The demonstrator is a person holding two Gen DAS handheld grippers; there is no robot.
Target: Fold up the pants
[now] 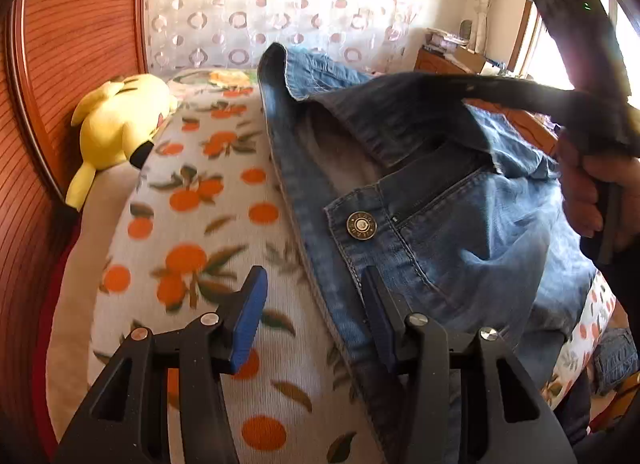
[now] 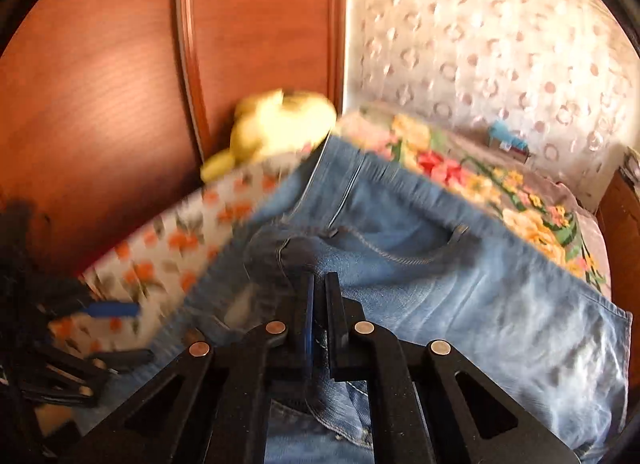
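Jaws of the right gripper (image 2: 318,284) are sitting pressed together on a fold of the blue jeans (image 2: 460,304), with denim bunching up just ahead of the fingertips. The left gripper (image 1: 316,284) is standing spread: its left finger (image 1: 250,316) is hanging over the bedspread, its right finger is lying against the jeans' edge, and the pads are pressing on nothing. In the left wrist view, a hand (image 1: 596,192) is gripping the right tool's dark handle at the far right, and part of the waistband is hanging raised from that tool.

The jeans are lying across the bed, waistband open toward the left gripper, with a metal button (image 1: 361,225) showing below the lifted band. They are resting on a white bedspread (image 1: 192,192) printed with oranges. A yellow plush toy (image 1: 116,132) is lying at the bed's far edge against the wooden headboard (image 1: 80,44). A patterned curtain (image 1: 280,0) is hanging behind. A floral blanket (image 2: 500,192) is lying beyond the jeans; the right wrist view is blurring, so finer detail there is probably unreliable.
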